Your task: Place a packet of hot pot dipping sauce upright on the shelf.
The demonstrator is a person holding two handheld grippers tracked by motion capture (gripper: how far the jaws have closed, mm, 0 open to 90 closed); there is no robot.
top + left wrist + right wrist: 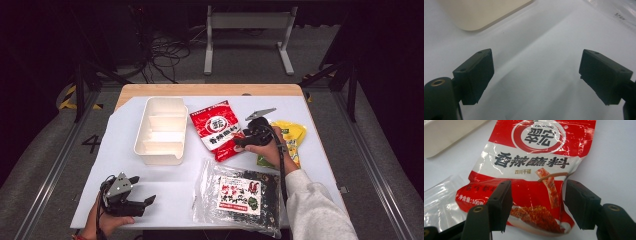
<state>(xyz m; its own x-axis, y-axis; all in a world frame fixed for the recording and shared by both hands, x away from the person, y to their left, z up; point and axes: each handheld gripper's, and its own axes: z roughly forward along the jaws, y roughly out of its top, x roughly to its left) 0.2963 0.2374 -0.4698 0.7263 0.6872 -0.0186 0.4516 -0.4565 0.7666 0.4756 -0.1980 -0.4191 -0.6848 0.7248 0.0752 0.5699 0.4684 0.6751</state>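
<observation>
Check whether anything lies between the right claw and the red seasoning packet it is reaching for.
Nothing visible does. In the right gripper view the right claw stands open over the near end of the red seasoning packet, jaws to either side. The clear seaweed bag lies off to the side, and so does the white divided tray.

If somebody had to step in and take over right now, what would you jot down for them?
Right gripper: jaws open, straddling the near end of the red seasoning packet, not pressing it.
Left gripper: open, idle over bare table.
White divided tray: sits left of the packet.
Yellow snack bag and clear seaweed bag: lying on the table.
Done: nothing picked up yet.
Left: probably grip the red packet.
</observation>
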